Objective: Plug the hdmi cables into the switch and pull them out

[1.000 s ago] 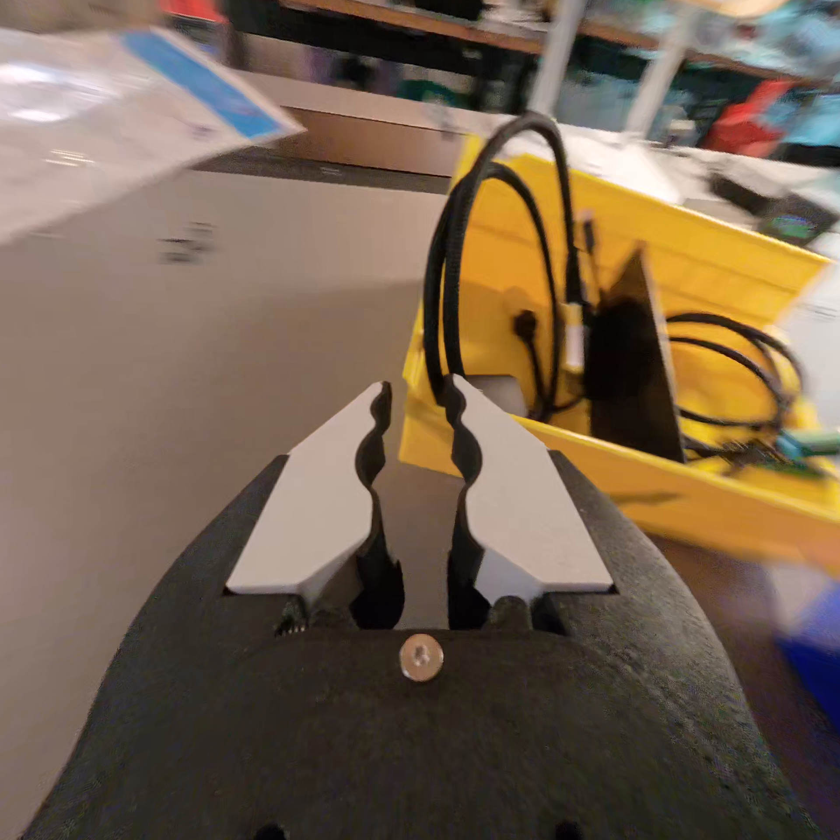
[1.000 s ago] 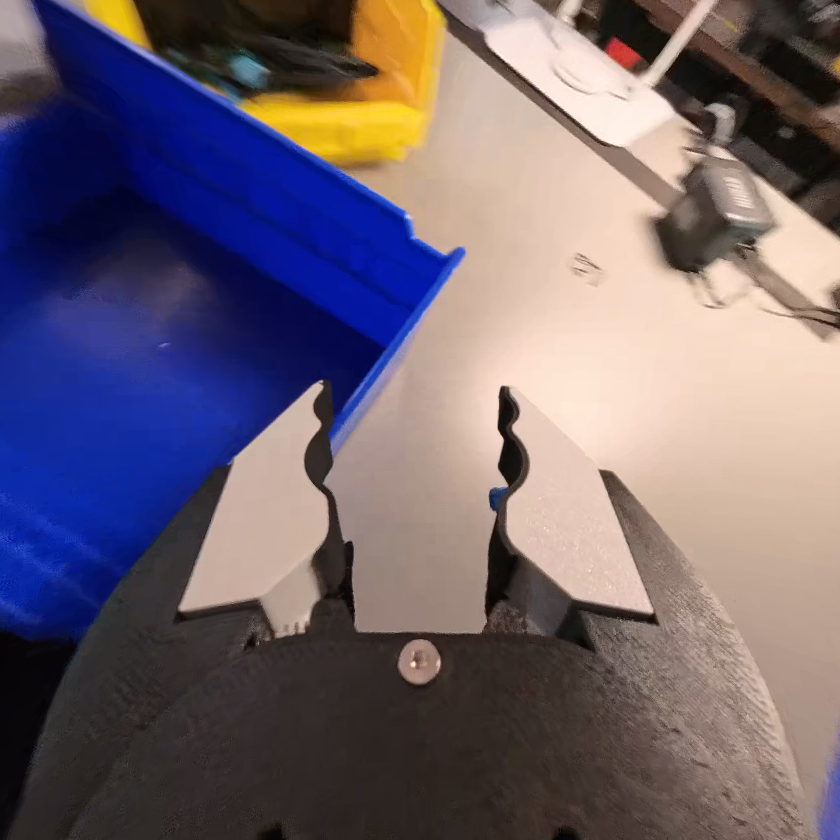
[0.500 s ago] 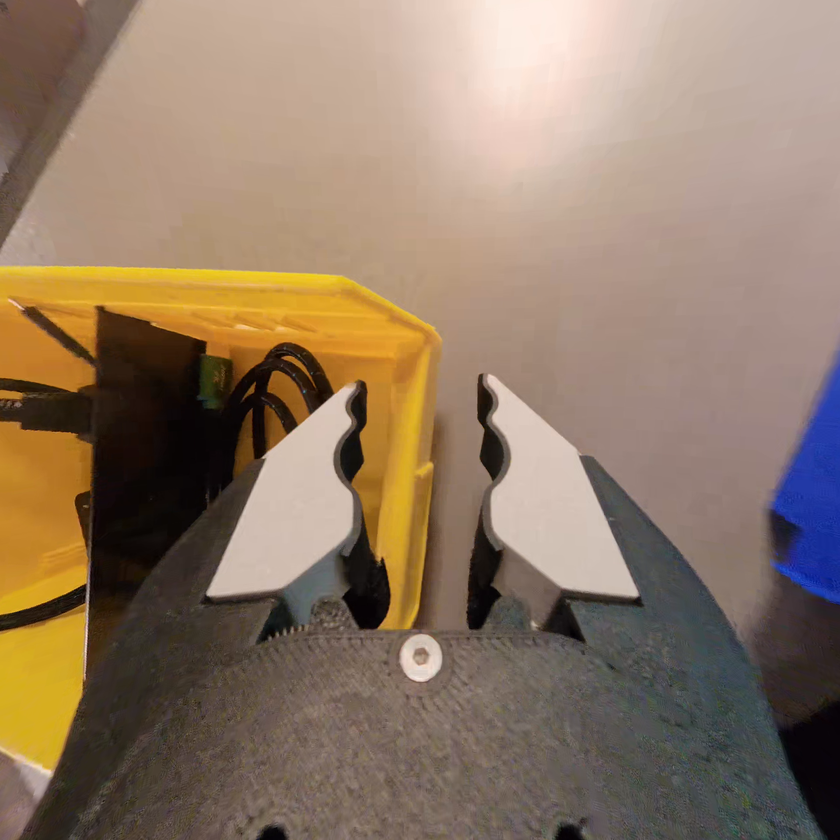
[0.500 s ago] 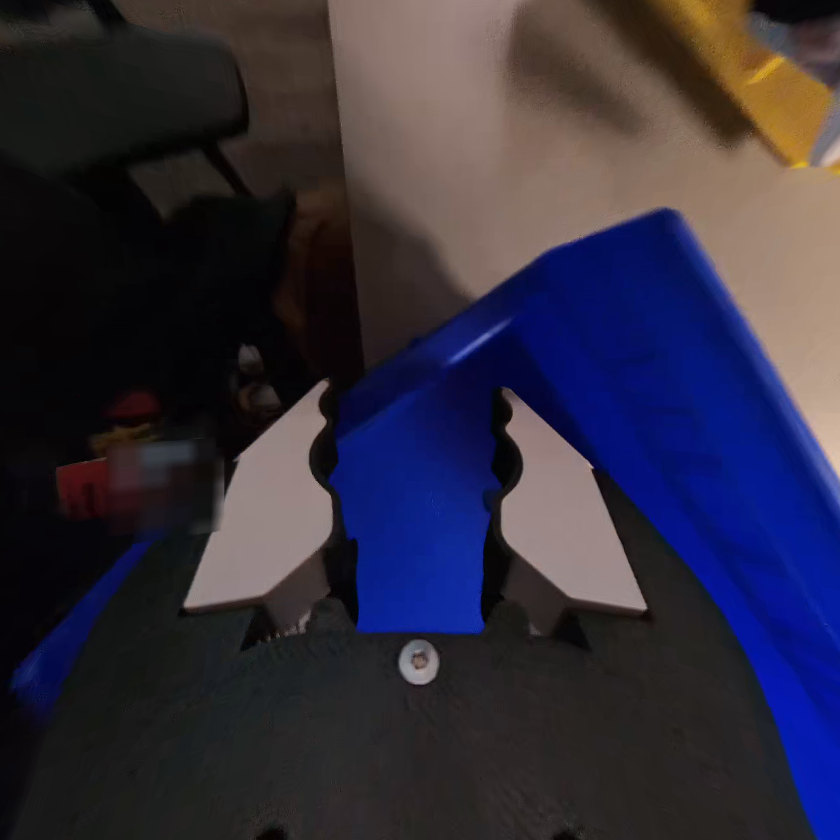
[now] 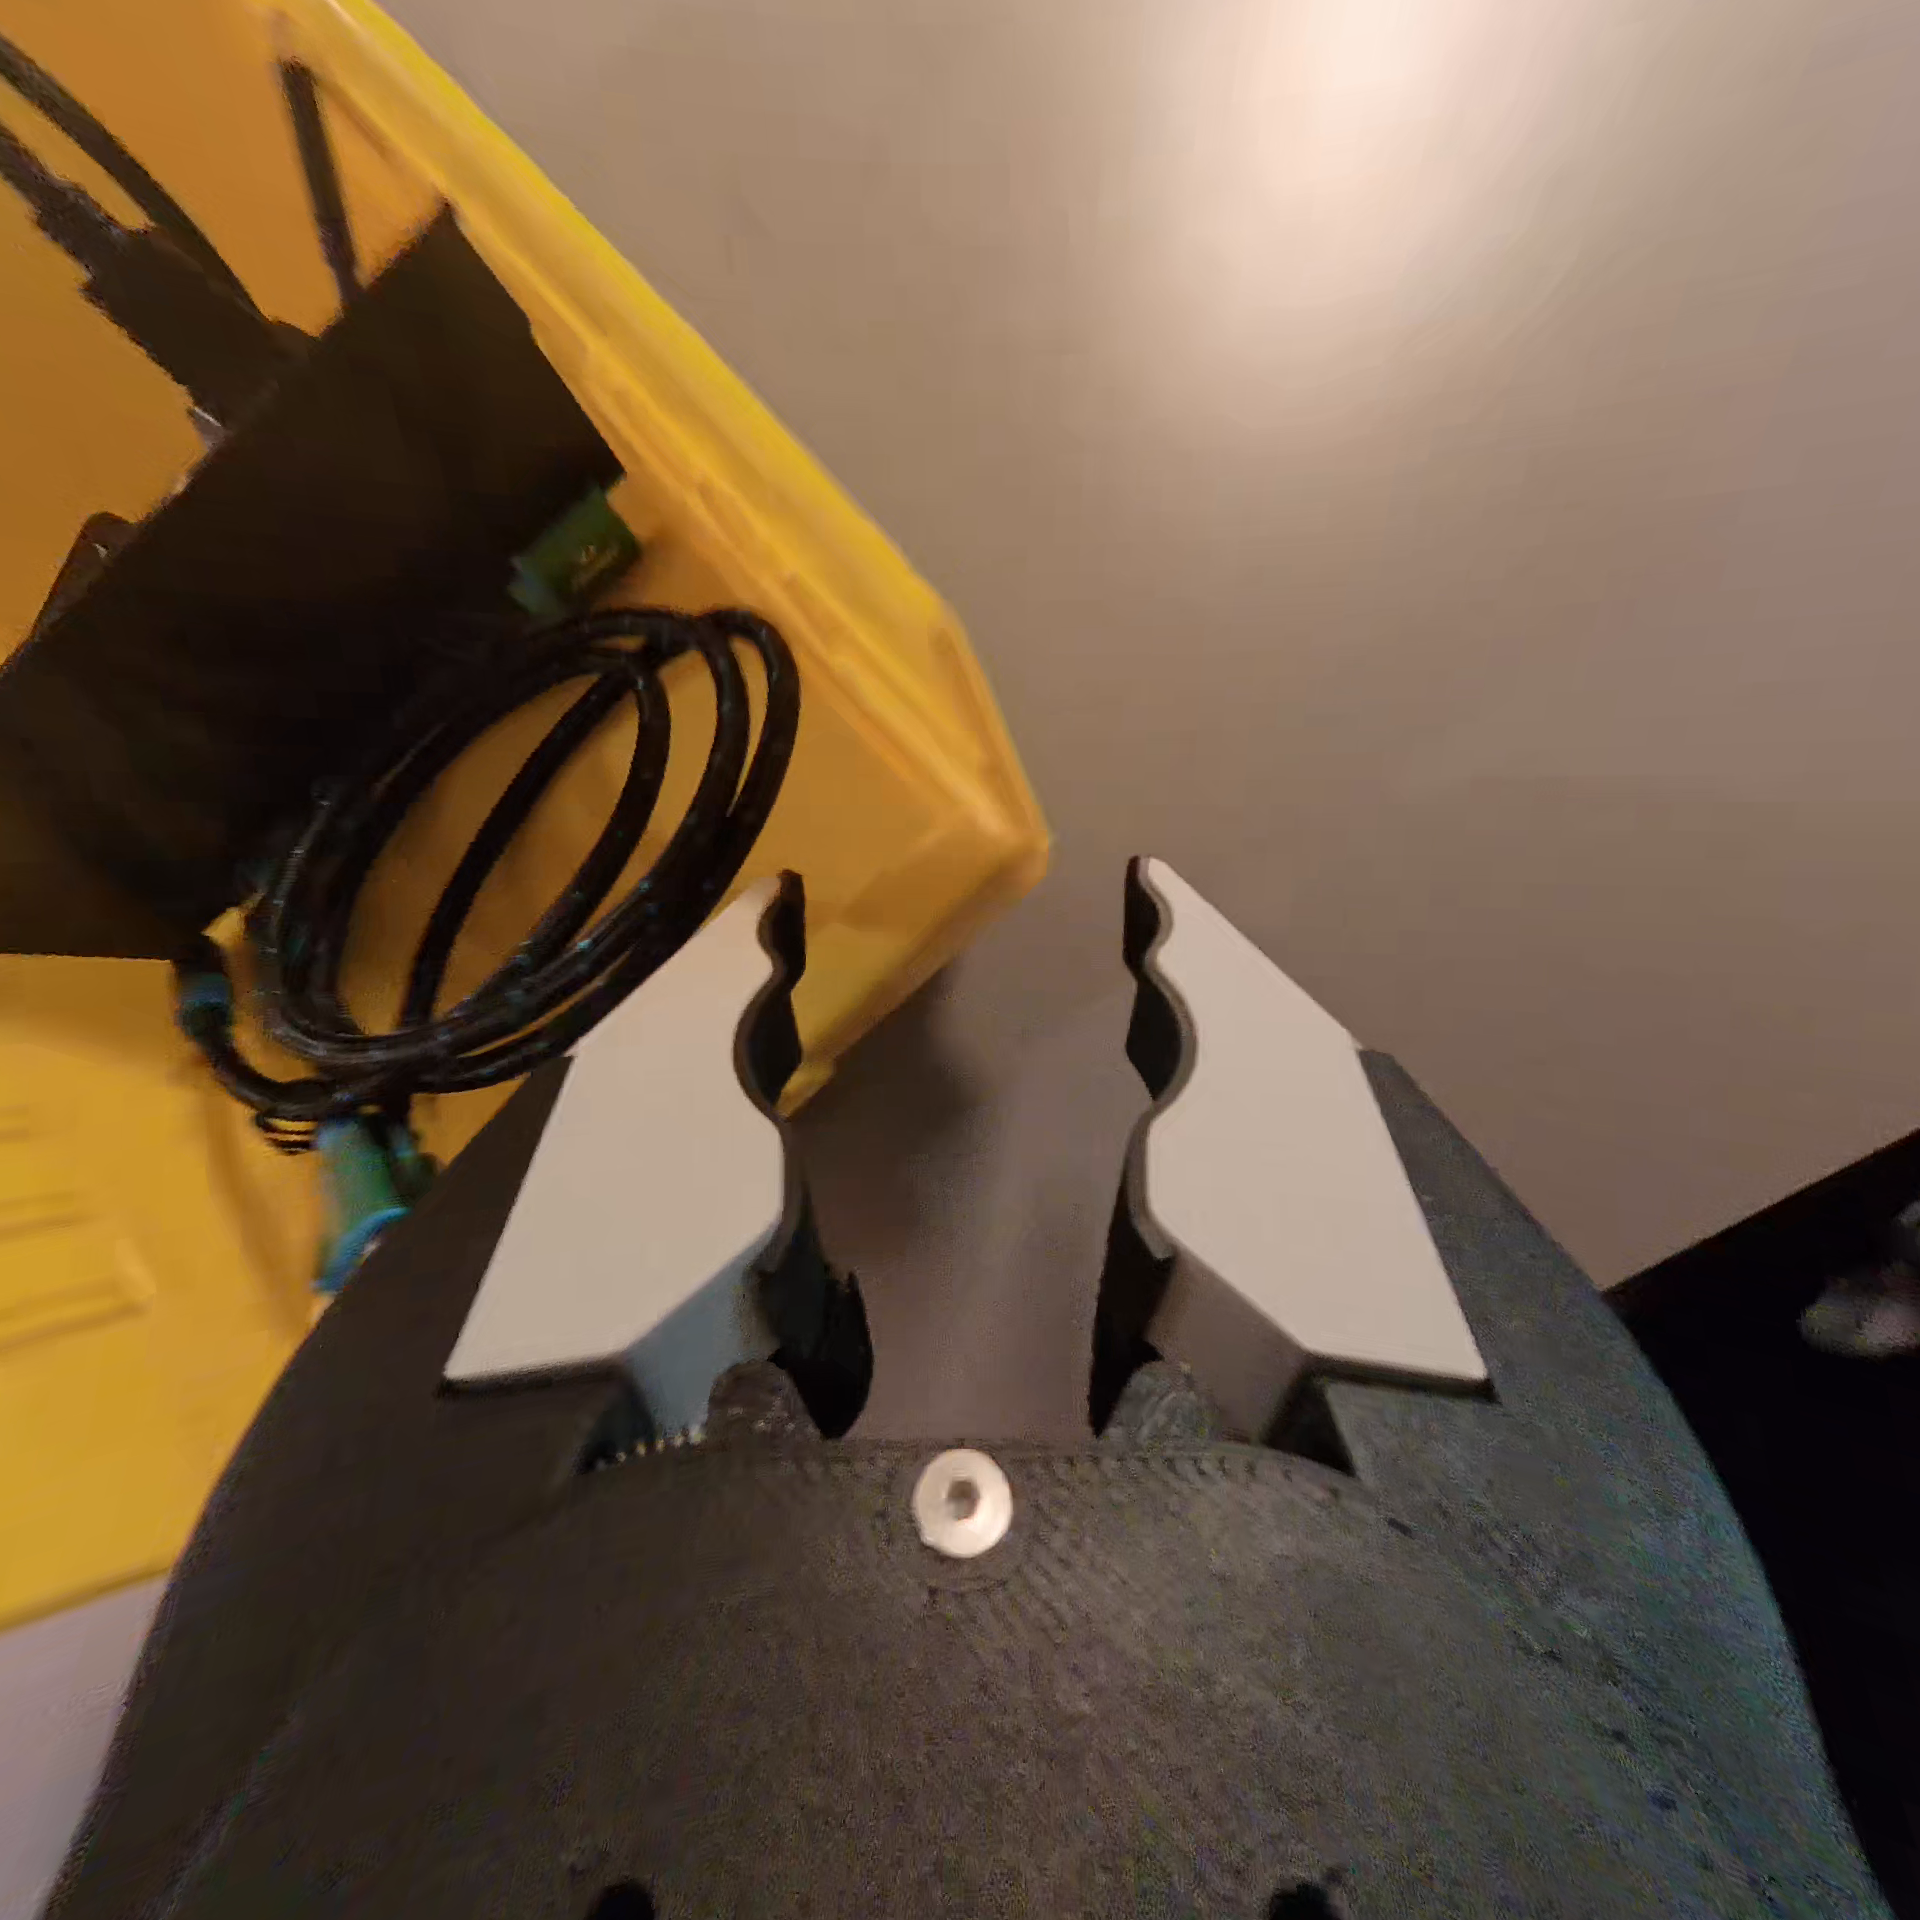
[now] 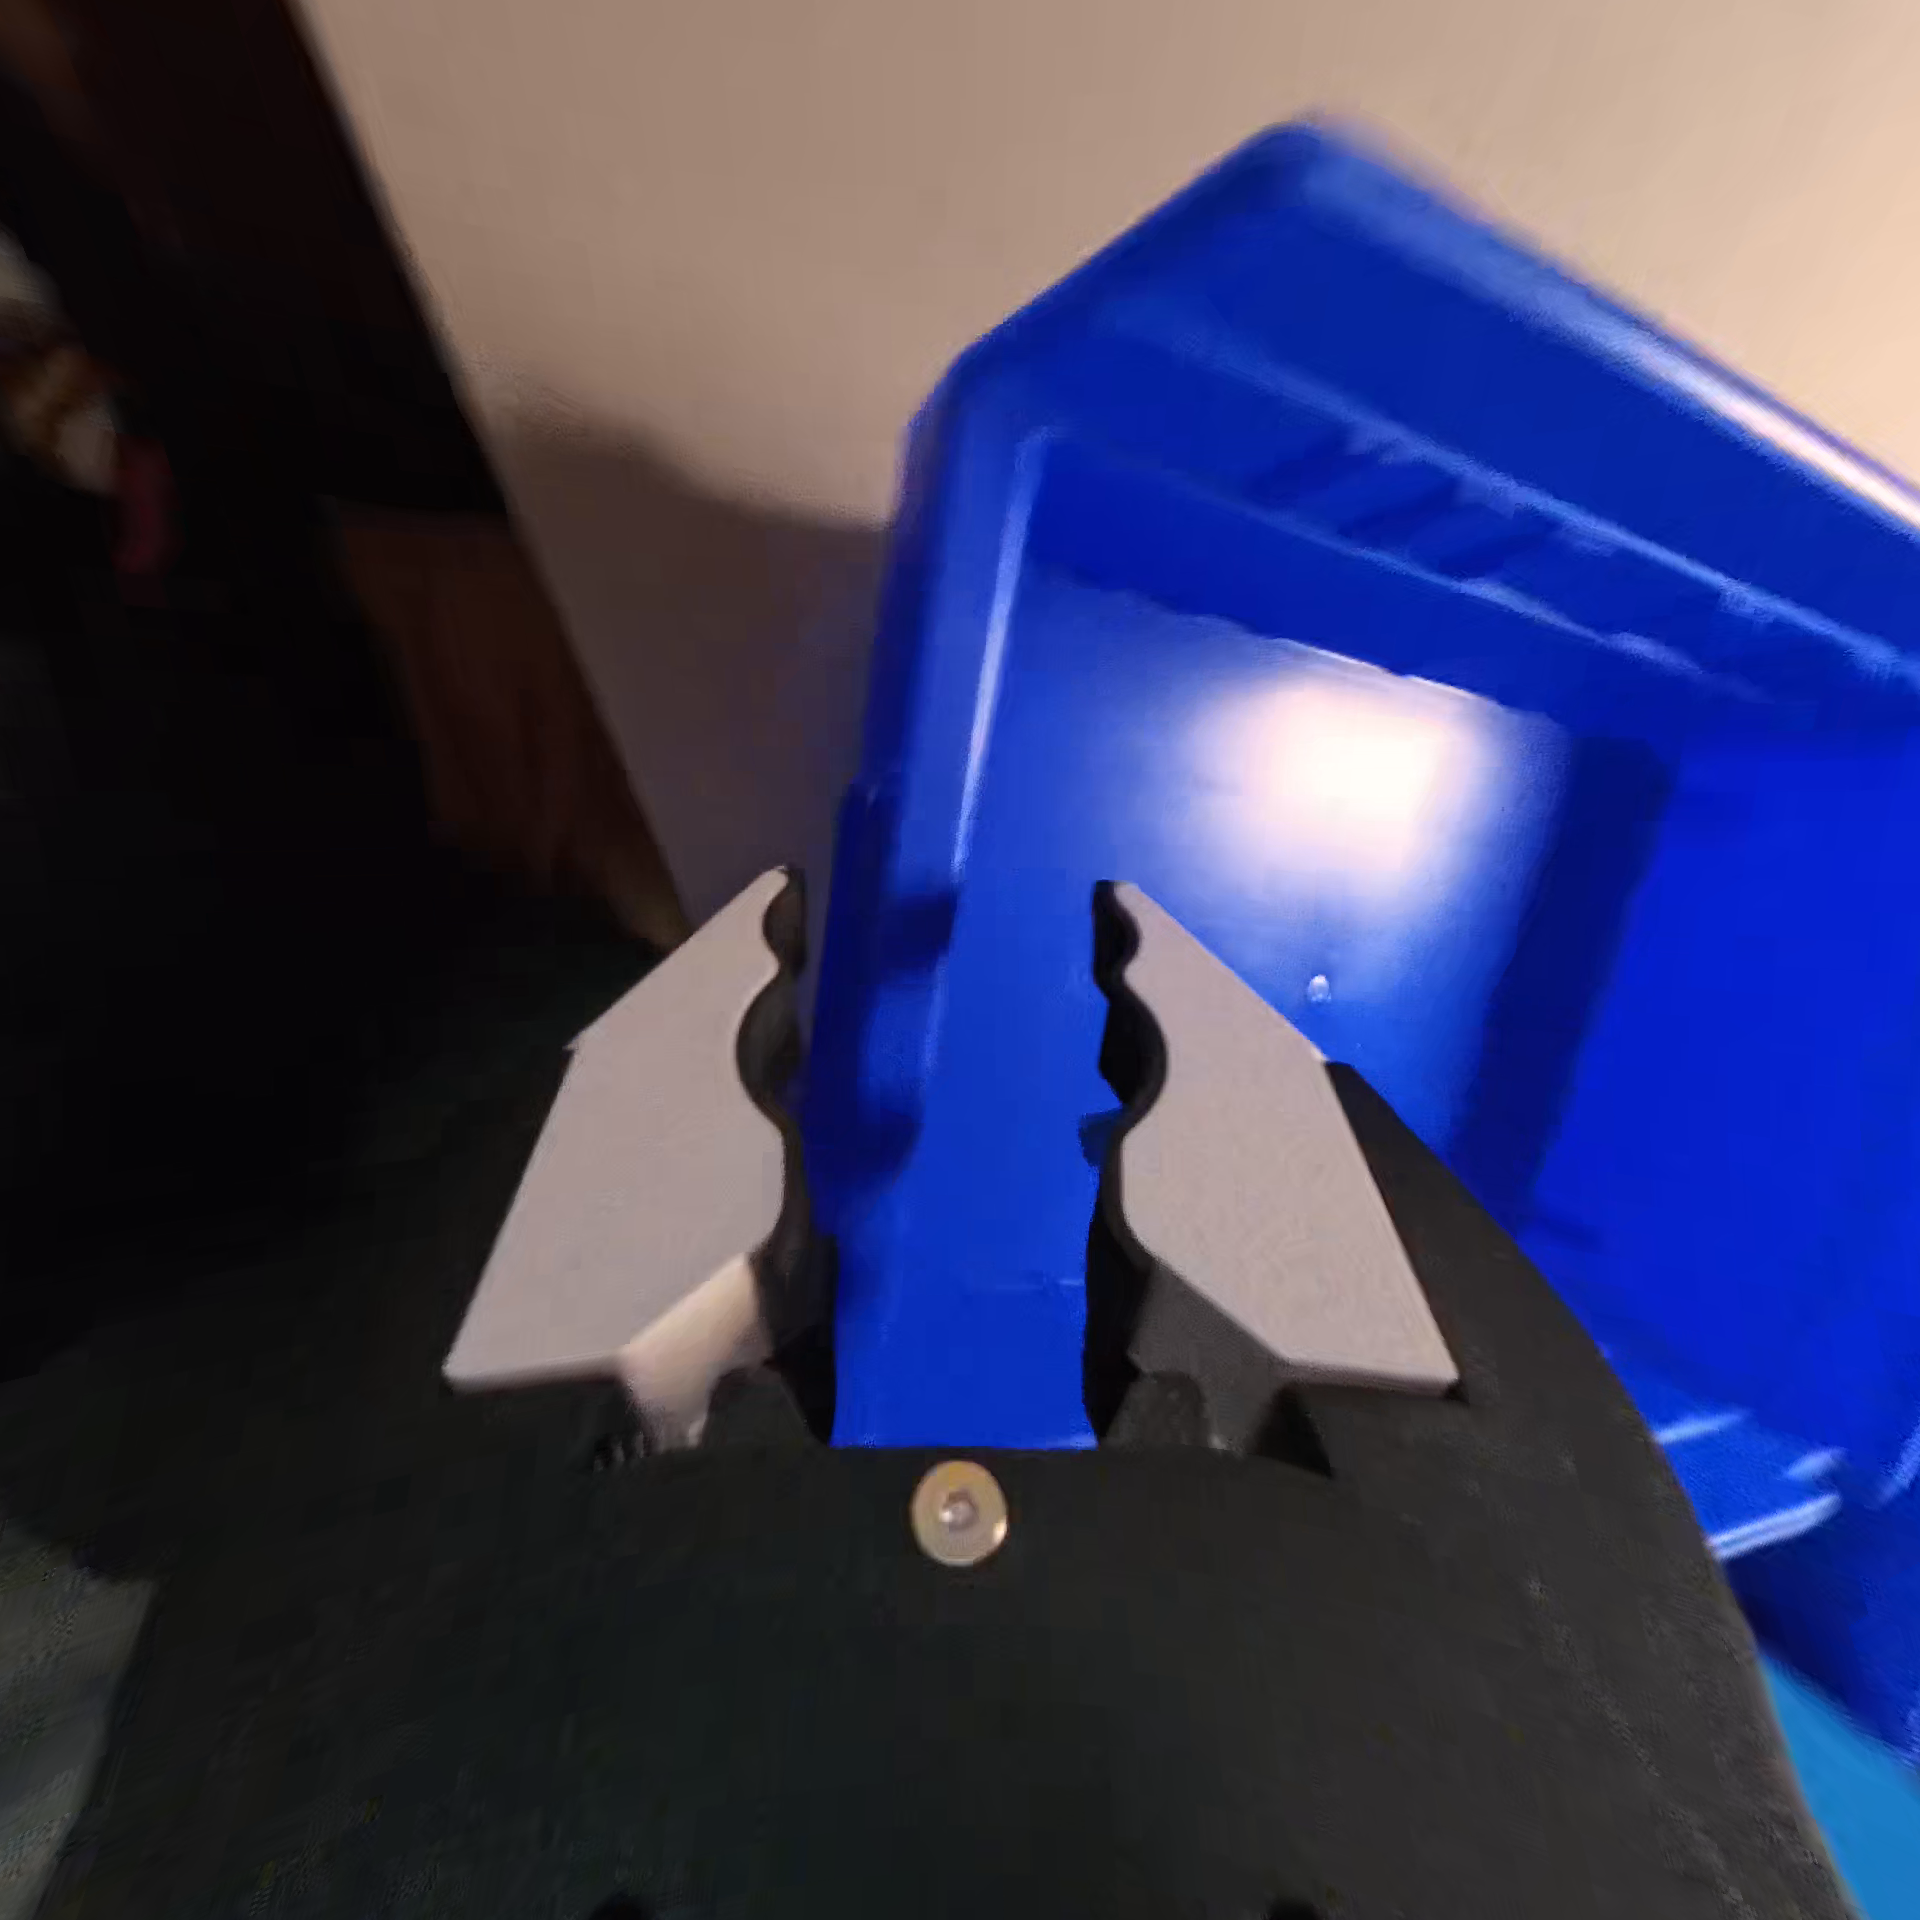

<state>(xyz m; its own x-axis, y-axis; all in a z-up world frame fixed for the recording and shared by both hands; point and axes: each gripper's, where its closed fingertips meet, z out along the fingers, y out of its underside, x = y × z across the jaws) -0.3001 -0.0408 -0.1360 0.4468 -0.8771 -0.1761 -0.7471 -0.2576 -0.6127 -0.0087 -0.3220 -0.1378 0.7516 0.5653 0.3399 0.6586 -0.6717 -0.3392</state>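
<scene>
Two glossy plastic bins: yellow bin (image 5: pixel 727 499), blue bin (image 6: pixel 1558 582).

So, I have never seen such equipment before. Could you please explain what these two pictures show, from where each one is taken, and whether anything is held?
There is no robot arm: a person holds one two-finger gripper in each hand, and each carries a camera looking forward along its fingers.

The left wrist view shows the left gripper, open and empty, above a beige table. Beside it stands a yellow bin holding a black box, probably the switch, and coiled black cables.

The right wrist view shows the right gripper, also open. An empty blue bin lies below it; its wall shows between the fingers, but I cannot tell if they touch it.
</scene>
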